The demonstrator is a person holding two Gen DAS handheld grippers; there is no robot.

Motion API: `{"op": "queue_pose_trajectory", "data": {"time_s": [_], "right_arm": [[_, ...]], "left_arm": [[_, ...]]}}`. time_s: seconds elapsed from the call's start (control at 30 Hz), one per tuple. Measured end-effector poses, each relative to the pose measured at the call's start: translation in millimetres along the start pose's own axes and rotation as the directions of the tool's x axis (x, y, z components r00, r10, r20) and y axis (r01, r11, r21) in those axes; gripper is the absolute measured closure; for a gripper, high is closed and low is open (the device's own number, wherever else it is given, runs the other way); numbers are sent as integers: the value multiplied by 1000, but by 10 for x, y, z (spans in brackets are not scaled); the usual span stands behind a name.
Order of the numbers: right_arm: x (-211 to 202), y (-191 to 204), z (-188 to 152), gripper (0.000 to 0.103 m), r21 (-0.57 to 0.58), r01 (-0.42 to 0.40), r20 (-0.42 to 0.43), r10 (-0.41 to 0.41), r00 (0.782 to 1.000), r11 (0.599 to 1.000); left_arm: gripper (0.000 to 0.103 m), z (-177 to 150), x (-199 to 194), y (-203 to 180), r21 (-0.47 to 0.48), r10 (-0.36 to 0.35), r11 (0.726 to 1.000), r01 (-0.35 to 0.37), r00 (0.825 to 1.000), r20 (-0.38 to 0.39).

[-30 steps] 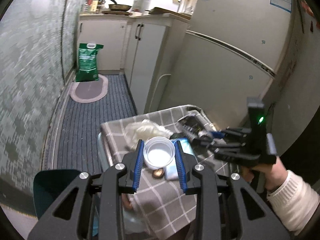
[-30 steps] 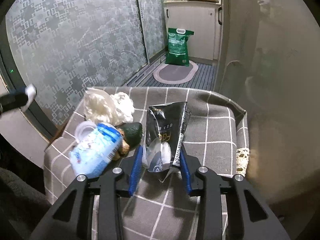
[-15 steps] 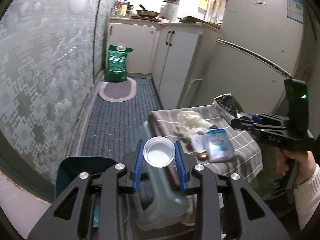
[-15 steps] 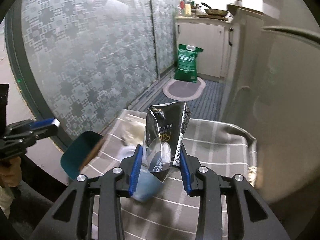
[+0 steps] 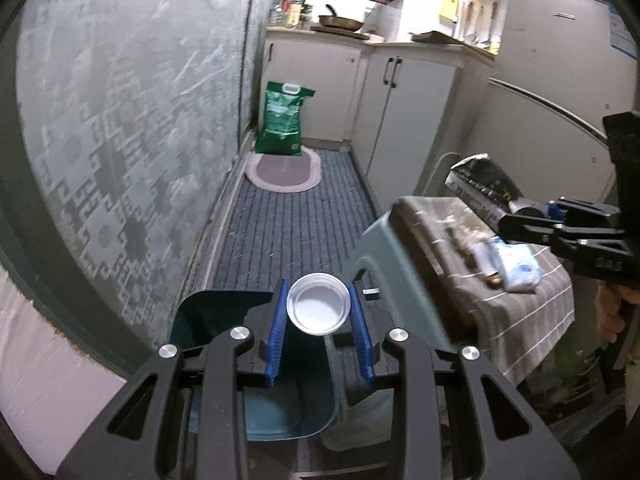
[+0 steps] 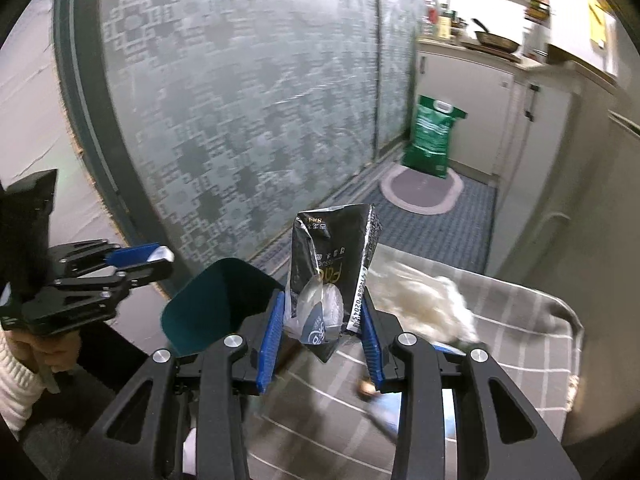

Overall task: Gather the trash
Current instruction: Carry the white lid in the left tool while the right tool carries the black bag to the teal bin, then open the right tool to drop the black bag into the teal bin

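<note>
Now: left tongs [image 5: 319, 312] pinching white cup [image 5: 318, 309] over green bin [image 5: 256, 360] | right tongs [image 6: 322, 320] pinching black packet [image 6: 334, 256]

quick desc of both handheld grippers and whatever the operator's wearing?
Both match: the left gripper and right gripper have black skeletal linkage frames with triangular cut-outs, silver pivot bolts and ribbed blue finger pads. No cables visible. A cream ribbed knit sleeve covers the left wrist.
</note>
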State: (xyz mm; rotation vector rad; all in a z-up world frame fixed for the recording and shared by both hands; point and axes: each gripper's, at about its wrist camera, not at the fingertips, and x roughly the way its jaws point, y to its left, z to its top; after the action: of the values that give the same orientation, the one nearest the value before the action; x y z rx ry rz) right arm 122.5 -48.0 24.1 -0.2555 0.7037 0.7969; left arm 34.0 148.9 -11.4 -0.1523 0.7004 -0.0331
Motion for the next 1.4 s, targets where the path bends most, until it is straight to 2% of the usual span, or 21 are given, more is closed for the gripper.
{"op": "queue_pose_trajectory", "data": {"time_s": [0.2,0.37,0.6,0.97,1.03,1.1,1.2,1.4], "right_arm": [[188,309,87,66,-39,-59,-26,58,998,997],[395,558,132,66,-66,-98,-63,93,994,993],[810,960,109,66,-107,-150,-160,132,978,983],[1412,1299,7,64,-137,-163,-296,116,948,977],[1500,1325,-14,60,-138,-159,-320,108,941,978],[1592,1326,-43,51,-130,-149,-339,97,936,980],[1681,1322,-79,49,-124,-151,-362,97,927,981],[1737,1318,-78,47,-117,-144,-361,93,928,983]], "left_arm": [[70,-124,114,294,-40,13,999,-14,999,-45],[70,-299,299,481,-54,38,998,-44,992,-119],[70,-509,495,646,-47,57,997,-67,980,-188],[70,-676,584,890,-68,64,994,-83,967,-246],[70,-705,578,933,-71,68,994,-88,965,-253],[70,-732,575,971,-73,69,993,-91,963,-259],[70,-751,578,1008,-75,69,993,-91,962,-262],[70,-754,603,1030,-78,58,994,-82,961,-270]]}}
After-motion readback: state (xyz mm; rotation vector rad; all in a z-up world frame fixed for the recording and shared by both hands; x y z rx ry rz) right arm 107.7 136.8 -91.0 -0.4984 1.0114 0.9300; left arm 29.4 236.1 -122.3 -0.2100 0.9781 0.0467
